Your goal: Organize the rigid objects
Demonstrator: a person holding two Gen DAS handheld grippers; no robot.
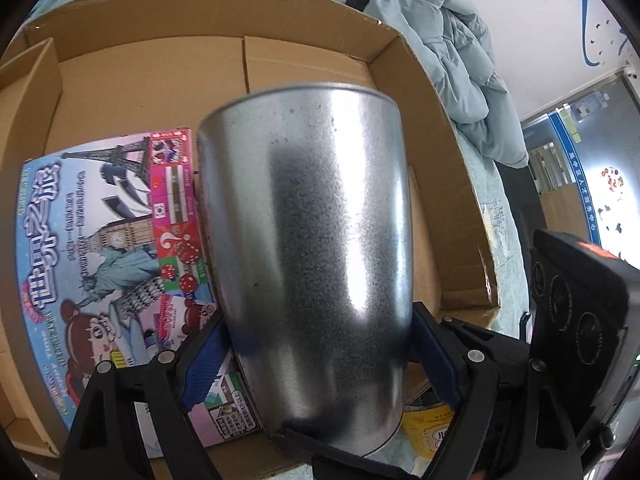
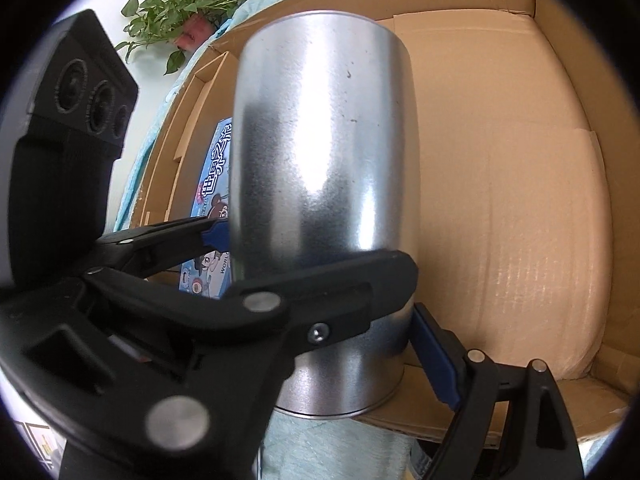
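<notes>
Cardboard walls of the open box point(image 1: 420, 92) surround the metal can point(image 1: 308, 240), which we carry over the box floor with both the left gripper point(image 1: 316, 354) and the right gripper point(image 2: 340, 320) clamped wide across its lower body. We judge the smooth, tapering metal could slip between the pads and drop onto the game box point(image 1: 108, 240), whose lid reads "世界之旅" and, partly, "WORLD".

The metal can point(image 1: 312, 248) is a plain silver cylinder with a speckled, reflective wall and no label, held tilted above the open cardboard box point(image 1: 436, 152). The board game box point(image 1: 104, 248), printed with landmarks, dice and cartoon figures, lies flat on the cardboard box floor against its left wall.
</notes>
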